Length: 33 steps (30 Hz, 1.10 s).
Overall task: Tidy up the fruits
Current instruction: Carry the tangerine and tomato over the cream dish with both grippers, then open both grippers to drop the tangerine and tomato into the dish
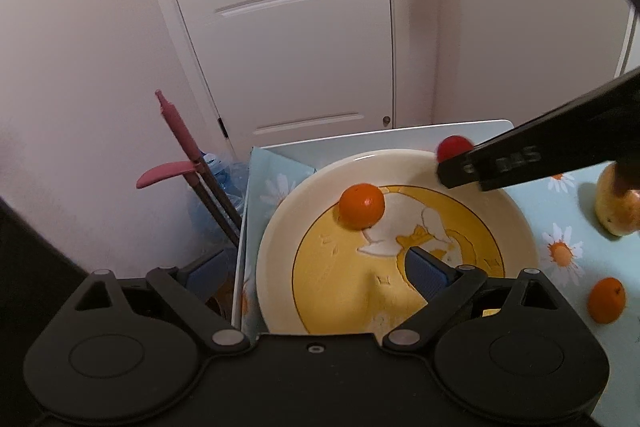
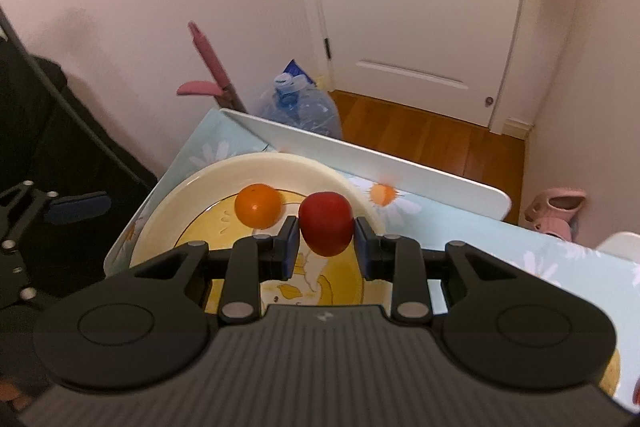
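Note:
A cream plate (image 1: 280, 227) with a yellow duck picture sits at the table's far left corner; it also shows in the right wrist view (image 2: 168, 211). An orange (image 1: 362, 206) lies on it, also in the right wrist view (image 2: 258, 205). My right gripper (image 2: 325, 237) is shut on a red fruit (image 2: 326, 229) and holds it above the plate's far rim; the fruit also shows in the left wrist view (image 1: 454, 147). My left gripper (image 1: 308, 271) is open and empty at the plate's near left edge. A second orange (image 1: 606, 300) and a yellow pear (image 1: 616, 207) lie on the tablecloth to the right.
The table has a light blue daisy cloth (image 2: 540, 259) and a white raised edge (image 2: 360, 155). Beyond it are a water jug (image 2: 304, 107), a pink-handled tool (image 1: 180, 131), a white door (image 1: 288, 27) and wood floor (image 2: 440, 135).

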Motion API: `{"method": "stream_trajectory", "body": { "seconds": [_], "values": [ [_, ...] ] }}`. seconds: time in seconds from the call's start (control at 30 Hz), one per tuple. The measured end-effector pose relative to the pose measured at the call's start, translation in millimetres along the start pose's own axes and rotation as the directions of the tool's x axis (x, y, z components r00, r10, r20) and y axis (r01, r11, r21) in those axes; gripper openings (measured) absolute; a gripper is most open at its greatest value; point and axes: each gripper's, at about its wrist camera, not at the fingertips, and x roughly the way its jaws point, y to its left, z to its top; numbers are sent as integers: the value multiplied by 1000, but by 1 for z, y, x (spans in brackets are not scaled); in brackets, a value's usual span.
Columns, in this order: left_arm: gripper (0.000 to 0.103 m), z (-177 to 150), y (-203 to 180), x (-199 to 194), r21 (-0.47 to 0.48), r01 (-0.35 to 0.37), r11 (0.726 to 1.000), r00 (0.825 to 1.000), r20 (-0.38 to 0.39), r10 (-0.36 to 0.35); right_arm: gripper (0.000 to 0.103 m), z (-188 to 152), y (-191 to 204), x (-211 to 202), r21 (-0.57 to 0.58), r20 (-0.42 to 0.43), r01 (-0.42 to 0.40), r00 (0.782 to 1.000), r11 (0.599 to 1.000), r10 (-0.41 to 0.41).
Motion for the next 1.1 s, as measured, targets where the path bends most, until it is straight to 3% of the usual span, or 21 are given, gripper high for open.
{"method": "stream_trajectory", "body": {
  "seconds": [0.37, 0.4, 0.43, 0.5, 0.87, 1.1],
  "values": [
    [98, -17, 2, -13, -28, -26, 999, 1000, -12, 26, 47, -5, 17, 28, -71, -22, -20, 1000, 997, 18],
    [98, -17, 2, -14, -28, -25, 999, 1000, -9, 24, 62, -6, 19, 28, -77, -14, -14, 1000, 997, 13],
    [98, -18, 2, -14, -29, -21, 999, 1000, -8, 21, 83, -7, 20, 26, -85, -5, -4, 1000, 996, 4],
    [98, -19, 2, -16, -30, -15, 999, 1000, -5, 15, 103, -8, 24, 19, -89, 33, 14, 999, 996, -11],
    [98, -18, 3, -36, -28, 2, 1000, 1000, 20, -2, 103, -17, 29, -25, -29, 85, 51, 995, 998, -48],
    [103, -10, 0, -58, 9, 17, 1000, 996, 87, -18, 103, -26, 32, -71, 39, 131, 88, 987, 995, -93]
  ]
}}
